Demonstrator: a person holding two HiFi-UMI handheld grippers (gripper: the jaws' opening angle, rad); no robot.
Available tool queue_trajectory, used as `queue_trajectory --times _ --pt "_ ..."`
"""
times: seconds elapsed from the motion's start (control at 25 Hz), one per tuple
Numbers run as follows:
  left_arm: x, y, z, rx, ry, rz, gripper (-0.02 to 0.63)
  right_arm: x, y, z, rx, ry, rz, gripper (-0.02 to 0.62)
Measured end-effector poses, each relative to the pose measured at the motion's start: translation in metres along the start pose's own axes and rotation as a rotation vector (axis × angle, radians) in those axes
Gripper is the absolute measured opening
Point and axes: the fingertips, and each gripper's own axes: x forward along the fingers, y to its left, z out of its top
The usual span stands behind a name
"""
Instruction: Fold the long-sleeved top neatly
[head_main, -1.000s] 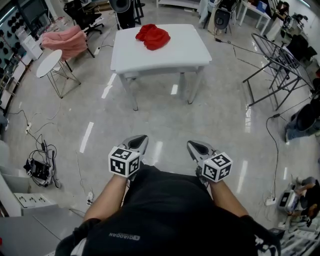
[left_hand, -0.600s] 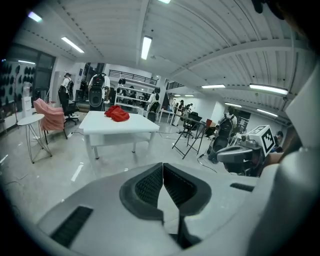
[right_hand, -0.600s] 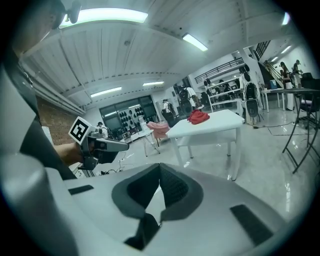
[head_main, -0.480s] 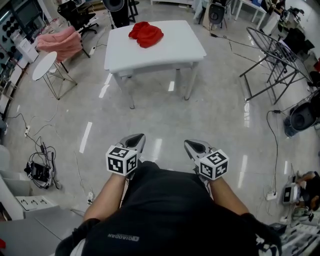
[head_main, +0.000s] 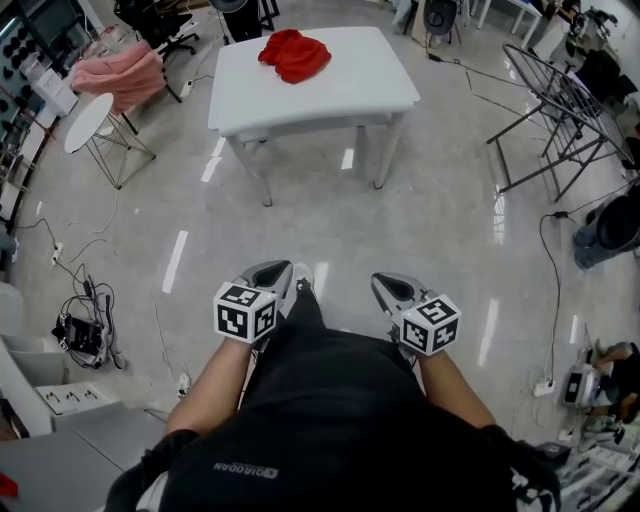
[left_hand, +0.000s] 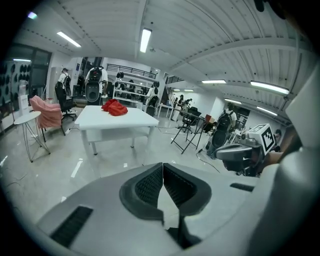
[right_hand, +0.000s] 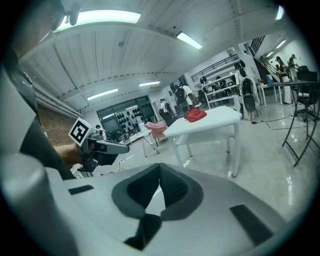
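A crumpled red long-sleeved top (head_main: 295, 54) lies on the far left part of a white table (head_main: 340, 95), well ahead of me across the floor. The same top (left_hand: 115, 107) shows small in the left gripper view and, in the right gripper view, as a red heap (right_hand: 195, 114) on the table. My left gripper (head_main: 281, 277) and right gripper (head_main: 385, 286) are held close to my body, side by side over the floor, far from the table. Both are shut with nothing between their jaws.
A pink cloth on a chair (head_main: 118, 75) and a small round white side table (head_main: 91, 125) stand left of the table. A folding metal rack (head_main: 560, 115) stands at right. Cables and boxes (head_main: 80, 335) lie on the floor at left.
The table with the red top has shifted slightly in view as I walk; a foot now shows between the grippers. Both grippers stay shut and level with each other.
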Motion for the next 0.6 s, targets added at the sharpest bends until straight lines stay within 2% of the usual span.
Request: queue_trajectory --times 0.24,0.52,0.6 --pt "0.022 0.023 0.01 -0.02 0.01 -0.009 0.006 0.028 -0.017 0.015 0.007 0.019 -0.006 0.005" --pt "0.056 0.073 0.052 -0.011 -0.005 -0.001 0.006 0.081 -0.045 0.055 -0.002 0.044 -0.01 0.005" --pt "0.067 0.091 0.068 -0.035 -0.015 -0.016 0.006 0.1 -0.052 0.07 -0.008 0.052 -0.01 0.005"
